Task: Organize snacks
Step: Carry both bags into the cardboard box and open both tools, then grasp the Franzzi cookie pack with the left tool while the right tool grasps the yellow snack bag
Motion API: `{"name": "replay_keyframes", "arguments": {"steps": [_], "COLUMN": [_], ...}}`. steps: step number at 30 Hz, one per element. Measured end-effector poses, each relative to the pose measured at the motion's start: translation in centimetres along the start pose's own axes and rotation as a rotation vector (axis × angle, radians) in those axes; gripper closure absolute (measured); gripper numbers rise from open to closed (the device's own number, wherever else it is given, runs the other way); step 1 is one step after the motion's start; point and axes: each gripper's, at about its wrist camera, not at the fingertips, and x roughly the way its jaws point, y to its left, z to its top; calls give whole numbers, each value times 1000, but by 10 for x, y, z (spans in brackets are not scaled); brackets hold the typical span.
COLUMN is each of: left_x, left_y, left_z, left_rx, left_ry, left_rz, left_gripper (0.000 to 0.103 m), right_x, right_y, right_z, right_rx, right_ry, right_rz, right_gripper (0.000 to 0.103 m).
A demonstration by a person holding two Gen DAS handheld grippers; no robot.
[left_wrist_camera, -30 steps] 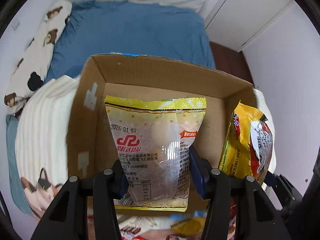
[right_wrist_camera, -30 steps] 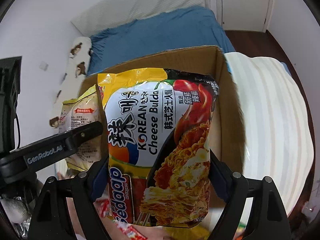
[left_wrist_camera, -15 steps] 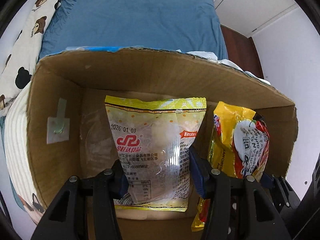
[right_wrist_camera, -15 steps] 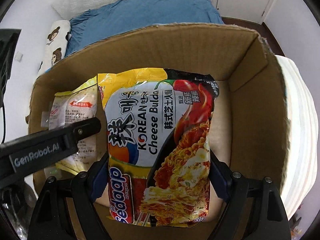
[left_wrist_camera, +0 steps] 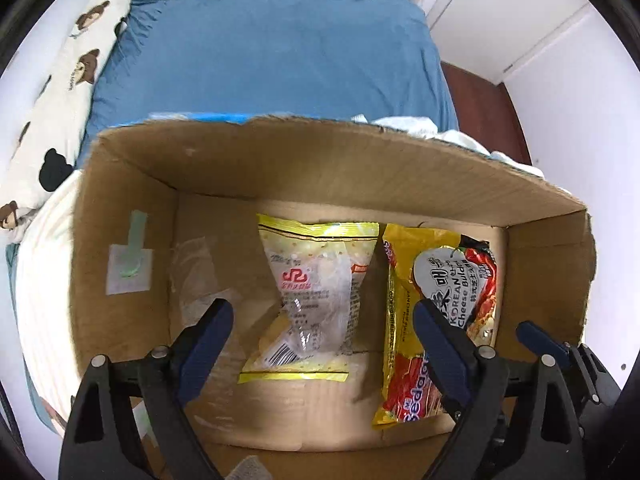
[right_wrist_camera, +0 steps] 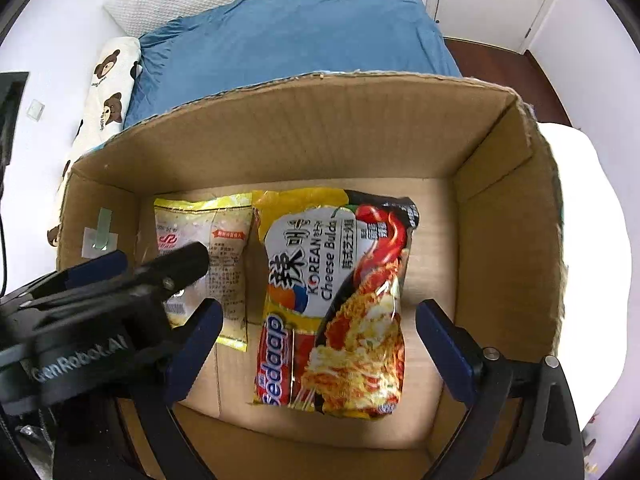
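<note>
Now both packets are let go in the box: left tongs and right tongs are opening, beside a blue bed.

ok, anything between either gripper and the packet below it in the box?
Nothing visible. The left gripper is opening over the pale snack bag, the right gripper over the noodle packet. Both packets lie side by side on the cardboard box floor, pads clear of them.

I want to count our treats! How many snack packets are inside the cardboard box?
2. The pale yellow packet lies on the left of the box floor; the noodle packet lies beside it, nearer the middle. Nothing else shows inside the cardboard box.
</note>
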Motion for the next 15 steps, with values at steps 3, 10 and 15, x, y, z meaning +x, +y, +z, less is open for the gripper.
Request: {"name": "replay_keyframes", "arguments": {"steps": [3,10,15], "left_x": [-11,-72,-103], "left_y": [2,10,12], "left_z": [-6,-52,-82], "left_rx": [1,25,34], "left_ry": [-30,-179,-242], "left_rz": [3,42,51], "left_gripper": [11,11,11], "right_x": [-13,-66,-103], "right_y": [-1,9,15], "right_z": [-12,-55,-87], "right_rx": [-14,-23,-38], "right_ry": [-22,-103,-185], "right_rz": [-2,11,1], "right_gripper": [4,4,4]}}
